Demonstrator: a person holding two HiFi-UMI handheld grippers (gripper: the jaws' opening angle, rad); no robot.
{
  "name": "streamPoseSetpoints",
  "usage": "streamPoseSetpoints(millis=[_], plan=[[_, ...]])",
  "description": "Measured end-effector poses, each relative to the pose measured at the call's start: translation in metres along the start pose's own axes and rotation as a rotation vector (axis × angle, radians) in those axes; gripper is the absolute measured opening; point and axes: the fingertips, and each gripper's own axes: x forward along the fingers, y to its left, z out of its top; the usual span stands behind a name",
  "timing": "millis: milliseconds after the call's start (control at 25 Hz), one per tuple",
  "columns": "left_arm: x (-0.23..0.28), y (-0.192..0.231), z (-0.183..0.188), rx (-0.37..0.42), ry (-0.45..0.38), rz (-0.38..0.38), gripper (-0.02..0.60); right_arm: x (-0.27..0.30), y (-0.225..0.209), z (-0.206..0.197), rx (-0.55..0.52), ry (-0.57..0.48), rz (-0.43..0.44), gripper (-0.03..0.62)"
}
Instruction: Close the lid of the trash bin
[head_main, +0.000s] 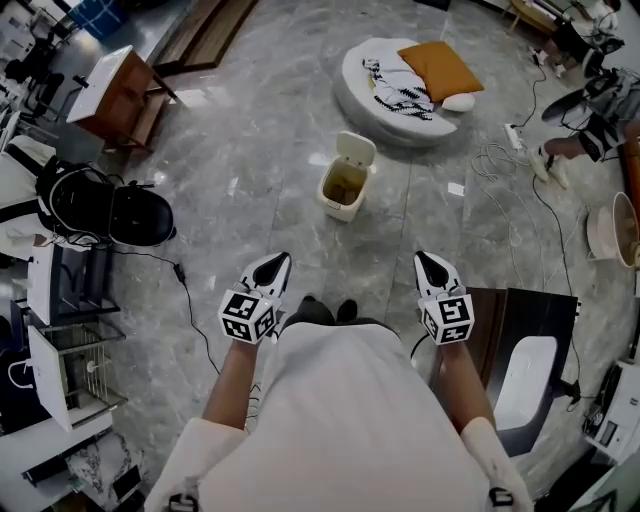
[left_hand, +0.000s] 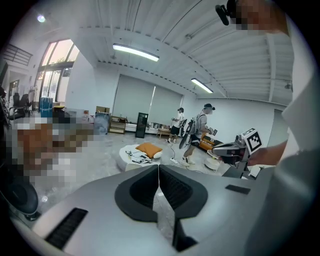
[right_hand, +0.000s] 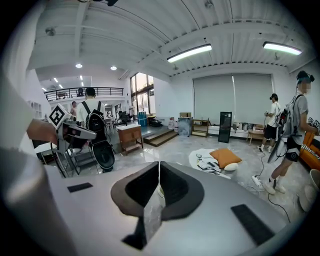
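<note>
A small cream trash bin stands on the grey marble floor, its lid tipped up and back so the inside shows. It is well ahead of both grippers. My left gripper and right gripper are held side by side in front of the person's body, pointing toward the bin and apart from it. In the left gripper view the left gripper has its jaws pressed together with nothing between them. The right gripper looks the same in its own view. Each gripper's body hides the bin in its own view.
A round white floor cushion with an orange pillow lies beyond the bin. A wooden desk and a black stroller stand at the left. A dark table is close at the right. Cables trail across the floor; people stand far back.
</note>
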Motion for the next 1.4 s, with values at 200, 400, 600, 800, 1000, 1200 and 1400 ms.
streamPoseSetpoints(millis=[200, 400, 600, 800, 1000, 1200, 1400], plan=[[0.01, 0.005, 0.004, 0.003, 0.011, 0.006, 0.018, 0.011, -0.004, 0.001, -0.004, 0.017, 0.016, 0.031], [0.023, 0.013, 0.007, -0.005, 0.02, 0.001, 0.018, 0.022, -0.01, 0.006, -0.011, 0.028, 0.016, 0.031], [0.045, 0.026, 0.015, -0.003, 0.035, -0.015, 0.018, 0.037, -0.019, 0.012, -0.012, 0.049, 0.005, 0.031], [0.07, 0.046, 0.024, 0.017, 0.065, -0.043, 0.018, 0.062, -0.026, 0.019, -0.007, 0.073, -0.007, 0.031], [0.095, 0.067, 0.026, 0.042, 0.11, -0.075, 0.018, 0.085, -0.028, 0.018, 0.025, 0.11, -0.026, 0.031], [0.126, 0.093, 0.035, 0.074, 0.143, -0.113, 0.018, 0.113, -0.032, 0.022, 0.037, 0.14, -0.041, 0.031], [0.159, 0.113, 0.05, 0.109, 0.161, -0.175, 0.018, 0.138, -0.033, 0.025, 0.051, 0.175, -0.058, 0.031]])
